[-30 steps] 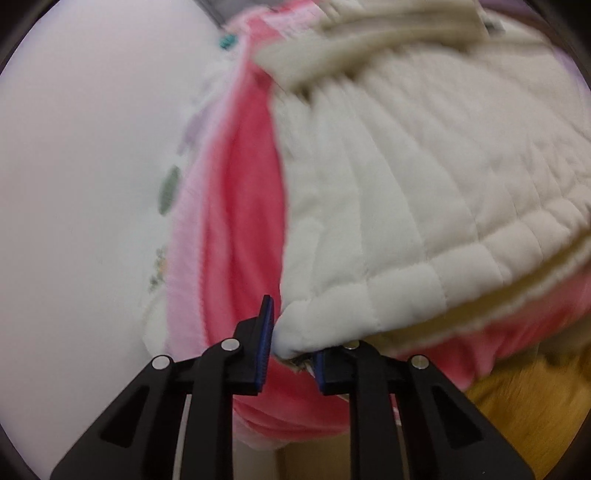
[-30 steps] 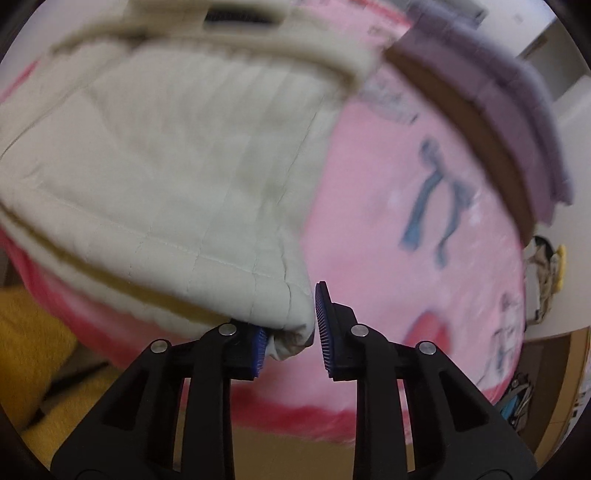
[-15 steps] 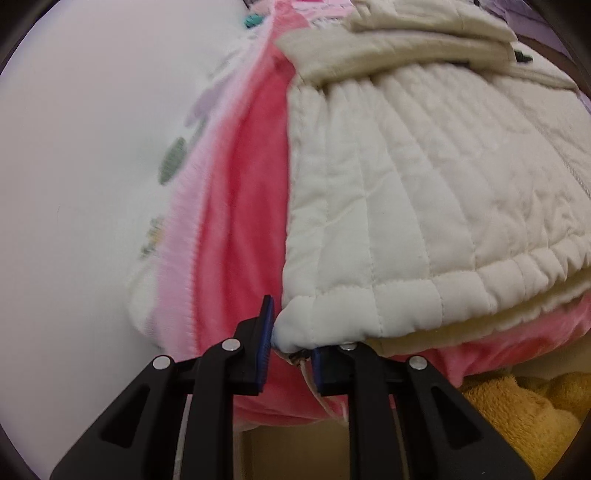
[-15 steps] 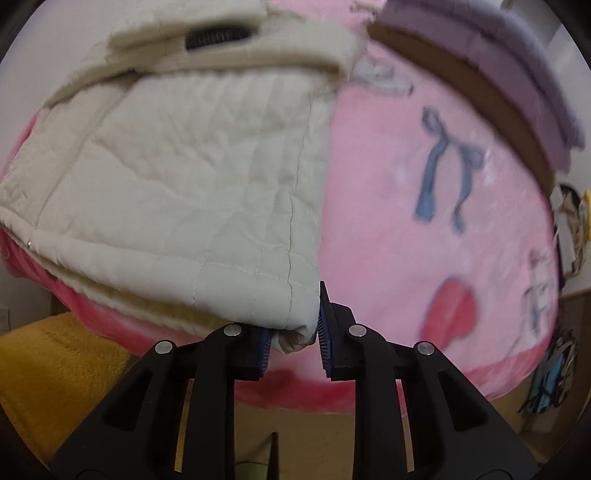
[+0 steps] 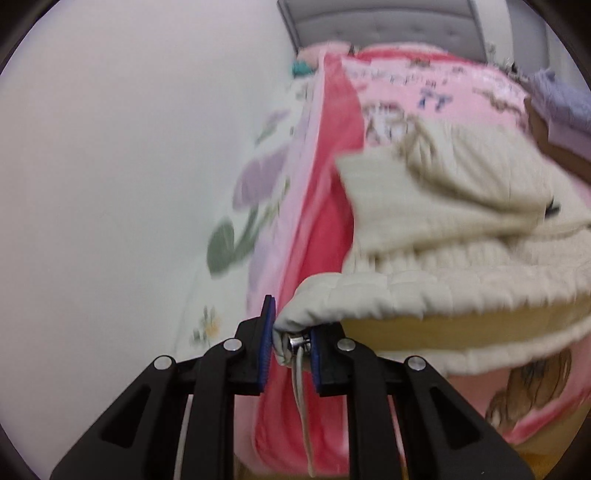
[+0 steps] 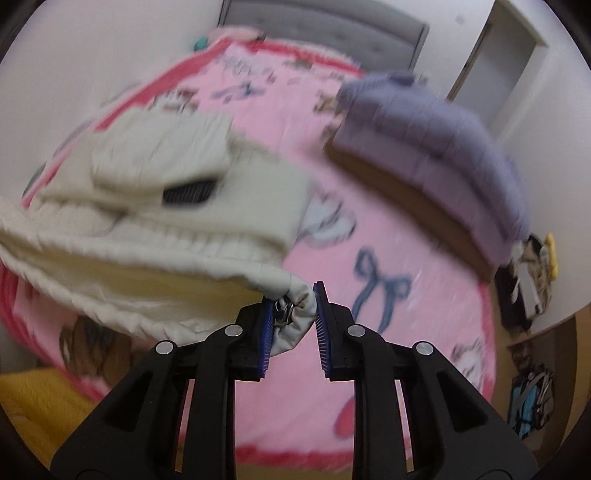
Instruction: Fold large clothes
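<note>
**On the bed: cream jacket lifted by both hem corners**

Beyond both sets of fingers, a bed (image 6: 258,122) covered by a pink printed blanket (image 6: 399,258) fills the view, a grey headboard (image 6: 325,33) at its far end. Ahead and right of the right gripper's fingers lies a folded purple garment (image 6: 436,122) on a brown layer. The cream quilted jacket (image 5: 443,206) lies on the blanket, its near hem raised off it so the yellowish lining shows. The left gripper (image 5: 288,343) has its fingers clamped on one hem corner, with a metal snap and a pale drawcord (image 5: 301,406) hanging down between them. The right gripper (image 6: 293,325) pinches the other hem corner (image 6: 295,321) between its fingers. Both views are motion-blurred.
</note>
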Motion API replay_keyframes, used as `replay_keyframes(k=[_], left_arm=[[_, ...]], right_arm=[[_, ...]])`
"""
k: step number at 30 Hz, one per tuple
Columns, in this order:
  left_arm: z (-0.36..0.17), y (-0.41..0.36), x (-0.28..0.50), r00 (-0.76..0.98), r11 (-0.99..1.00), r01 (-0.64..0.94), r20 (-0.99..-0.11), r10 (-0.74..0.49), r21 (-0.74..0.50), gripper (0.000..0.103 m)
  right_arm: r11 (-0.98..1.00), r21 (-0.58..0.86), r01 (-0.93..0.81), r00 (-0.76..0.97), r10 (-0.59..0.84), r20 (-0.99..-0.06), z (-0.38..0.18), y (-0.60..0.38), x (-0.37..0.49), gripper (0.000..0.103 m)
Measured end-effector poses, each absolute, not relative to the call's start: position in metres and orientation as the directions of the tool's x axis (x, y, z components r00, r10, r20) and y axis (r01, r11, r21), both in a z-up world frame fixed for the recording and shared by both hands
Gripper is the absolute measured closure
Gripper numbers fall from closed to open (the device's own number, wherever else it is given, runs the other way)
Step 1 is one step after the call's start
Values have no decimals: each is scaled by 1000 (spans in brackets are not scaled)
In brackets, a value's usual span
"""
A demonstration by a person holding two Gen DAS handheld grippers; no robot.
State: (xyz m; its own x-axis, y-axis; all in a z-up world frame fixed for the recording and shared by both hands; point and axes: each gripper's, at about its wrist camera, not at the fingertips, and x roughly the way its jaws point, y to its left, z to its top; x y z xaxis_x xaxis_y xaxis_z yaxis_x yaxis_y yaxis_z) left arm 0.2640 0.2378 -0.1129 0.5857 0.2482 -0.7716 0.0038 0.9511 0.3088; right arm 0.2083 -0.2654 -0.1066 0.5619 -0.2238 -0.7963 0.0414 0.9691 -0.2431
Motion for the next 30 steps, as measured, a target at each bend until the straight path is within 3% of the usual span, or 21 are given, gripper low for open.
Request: replay_keyframes(k=[6,16,30], left_arm=[[-96,239,324,620,958,19,-755,212,285,86],[-111,226,431,607,962,-15,-762,226,273,86],[-149,176,559,586,910,-125,-710,389,395,87]], right_arm=[[945,-311,98,582,-309,-752,-76,-261,263,84],[918,-372,135,598,-375,-709,-74,-259,346,83],[938,-347,16,648,-274,-711,-145,-307,496,79]])
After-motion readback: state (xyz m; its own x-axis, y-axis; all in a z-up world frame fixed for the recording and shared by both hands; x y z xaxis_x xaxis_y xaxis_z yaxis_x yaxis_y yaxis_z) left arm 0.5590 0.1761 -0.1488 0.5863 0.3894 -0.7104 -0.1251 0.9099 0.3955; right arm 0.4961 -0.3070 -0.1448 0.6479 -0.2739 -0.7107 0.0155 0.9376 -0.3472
